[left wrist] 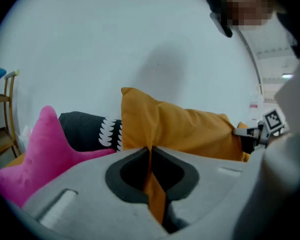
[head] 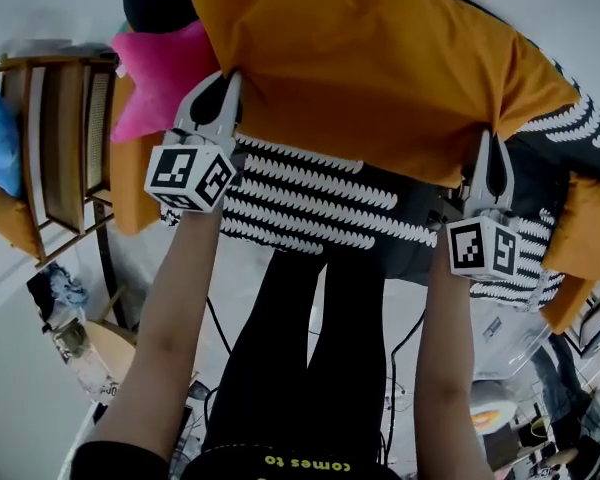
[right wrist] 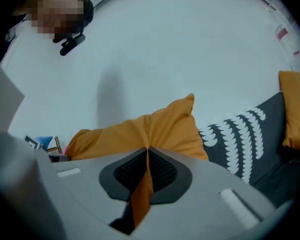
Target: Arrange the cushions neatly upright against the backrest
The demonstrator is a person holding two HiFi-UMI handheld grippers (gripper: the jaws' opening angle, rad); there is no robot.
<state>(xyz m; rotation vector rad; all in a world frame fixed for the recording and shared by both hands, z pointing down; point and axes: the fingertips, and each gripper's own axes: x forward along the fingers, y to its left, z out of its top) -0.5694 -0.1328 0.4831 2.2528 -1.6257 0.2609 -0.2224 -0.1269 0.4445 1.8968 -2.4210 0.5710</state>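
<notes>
1. A person grips the orange cushion (head: 380, 78) with both tools. The left gripper (head: 230, 76) and right gripper (head: 492, 140) are each clamped tight on a fold of fabric, towards opposite ends of one edge, probably to keep it level.
2. The cushion hangs above a black-and-white patterned cushion (head: 320, 198), just beside a pink cushion (head: 165, 73), seemingly ready to be stood upright.
3. No container is visible.

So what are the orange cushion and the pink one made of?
Orange cushion: looks like matte woven cloth, perhaps cotton; it creases and bunches where pinched. Pink cushion: a soft matte fabric, maybe fleece; no weave shows, so I can't be sure.
</notes>
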